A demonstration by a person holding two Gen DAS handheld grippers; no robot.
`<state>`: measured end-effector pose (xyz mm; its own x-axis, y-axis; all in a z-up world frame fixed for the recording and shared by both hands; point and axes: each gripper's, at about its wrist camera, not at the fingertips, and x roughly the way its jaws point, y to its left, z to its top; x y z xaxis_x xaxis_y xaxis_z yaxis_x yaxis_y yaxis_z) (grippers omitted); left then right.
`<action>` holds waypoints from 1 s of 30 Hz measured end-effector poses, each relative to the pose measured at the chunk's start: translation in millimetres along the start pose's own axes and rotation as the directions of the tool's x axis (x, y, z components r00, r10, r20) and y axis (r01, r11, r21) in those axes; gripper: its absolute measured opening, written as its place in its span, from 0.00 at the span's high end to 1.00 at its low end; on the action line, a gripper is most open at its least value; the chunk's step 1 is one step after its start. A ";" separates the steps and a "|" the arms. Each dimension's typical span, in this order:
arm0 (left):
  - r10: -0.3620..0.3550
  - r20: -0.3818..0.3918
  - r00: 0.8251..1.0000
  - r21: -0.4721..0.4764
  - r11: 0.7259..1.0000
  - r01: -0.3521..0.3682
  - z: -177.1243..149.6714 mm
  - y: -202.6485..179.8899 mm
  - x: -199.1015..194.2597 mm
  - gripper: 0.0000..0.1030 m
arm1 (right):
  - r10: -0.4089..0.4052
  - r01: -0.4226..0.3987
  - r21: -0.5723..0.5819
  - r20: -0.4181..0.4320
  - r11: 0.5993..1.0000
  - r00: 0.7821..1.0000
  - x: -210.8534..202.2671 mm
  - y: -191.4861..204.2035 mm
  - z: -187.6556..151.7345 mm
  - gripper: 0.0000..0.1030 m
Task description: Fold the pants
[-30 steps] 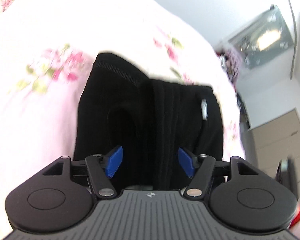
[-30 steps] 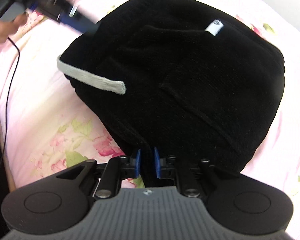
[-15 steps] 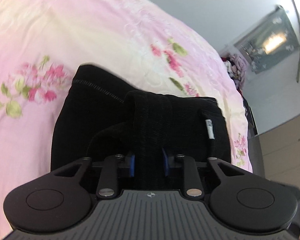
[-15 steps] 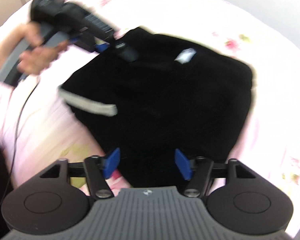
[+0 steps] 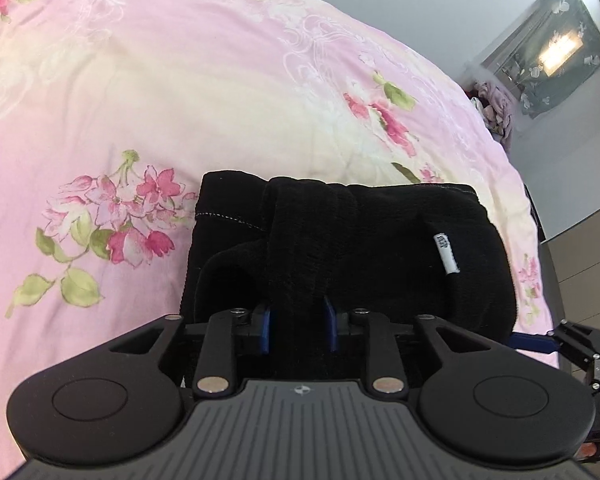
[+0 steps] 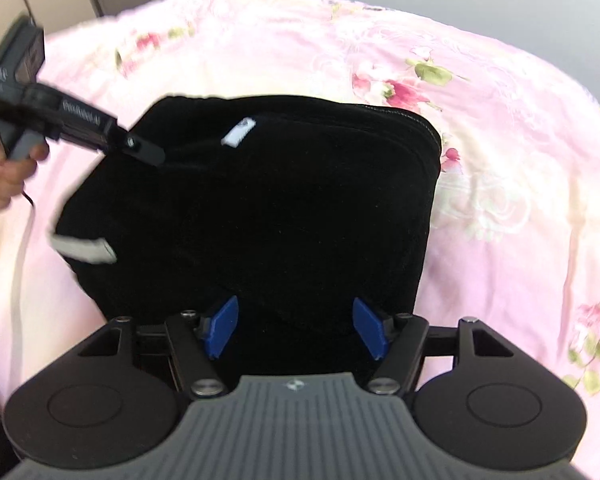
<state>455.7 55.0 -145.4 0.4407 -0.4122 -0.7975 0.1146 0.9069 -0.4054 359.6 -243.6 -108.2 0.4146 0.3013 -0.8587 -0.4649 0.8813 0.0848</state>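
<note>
The black pants (image 6: pixel 260 200) lie folded in a bundle on the pink flowered bed (image 5: pixel 180 100), well in from its far edge. The left claw (image 5: pixel 297 326) pinches a raised fold of them, its jaws easing apart. The right claw (image 6: pixel 296 330) stands wide above the fabric, still opening, gripping nothing.

Both views are bright and evenly lit, with soft daylight washing the bedspread (image 5: pixel 220 92) almost to white in patches. The black pants (image 6: pixel 284 208) swallow detail. A lit window (image 5: pixel 556 44) glares at upper right. Fisheye bending curves the edges; the right view is motion-blurred, most around the hand (image 6: pixel 4 176).
</note>
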 end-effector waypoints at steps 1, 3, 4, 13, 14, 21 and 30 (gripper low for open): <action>0.003 0.002 1.000 0.014 1.000 -0.003 -1.7 0.3 3.8 0.67 | -0.013 0.012 -0.028 -0.011 1.000 1.000 7.2 3.9 -0.9 0.30; -0.009 0.000 1.000 0.015 1.000 0.009 -3.1 5.2 7.6 0.62 | -0.060 0.056 -0.086 -0.039 0.995 0.997 19.7 8.5 -4.2 0.29; -0.019 -0.002 1.000 0.004 1.000 0.019 -3.1 7.7 8.1 0.61 | -0.070 0.065 -0.097 -0.051 0.993 0.996 24.9 9.1 -5.0 0.28; 0.090 0.054 0.994 0.104 0.990 -0.096 -8.1 -30.5 -44.1 0.44 | -0.075 0.074 -0.027 -0.044 0.997 0.996 -0.2 8.2 7.2 0.32; 0.090 0.067 0.994 0.134 0.986 -0.098 -12.3 -37.4 -55.4 0.45 | -0.072 0.072 -0.009 -0.025 0.997 0.997 -12.2 9.0 4.8 0.36; 0.121 0.101 0.987 0.244 0.959 -0.143 -60.6 -70.0 -95.2 0.60 | -0.063 0.061 0.076 0.030 0.995 0.998 -67.1 16.7 -23.0 0.60; 0.281 0.068 0.957 0.274 0.917 -0.289 -87.8 -59.8 -59.7 0.67 | -0.118 0.117 0.039 0.023 0.992 0.993 -37.5 32.9 -60.8 0.62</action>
<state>344.3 17.7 -112.8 0.5147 -0.1333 -0.8469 0.2213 0.9750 -0.0190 281.2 -248.1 -104.0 0.4842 0.2038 -0.8509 -0.3821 0.9241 0.0039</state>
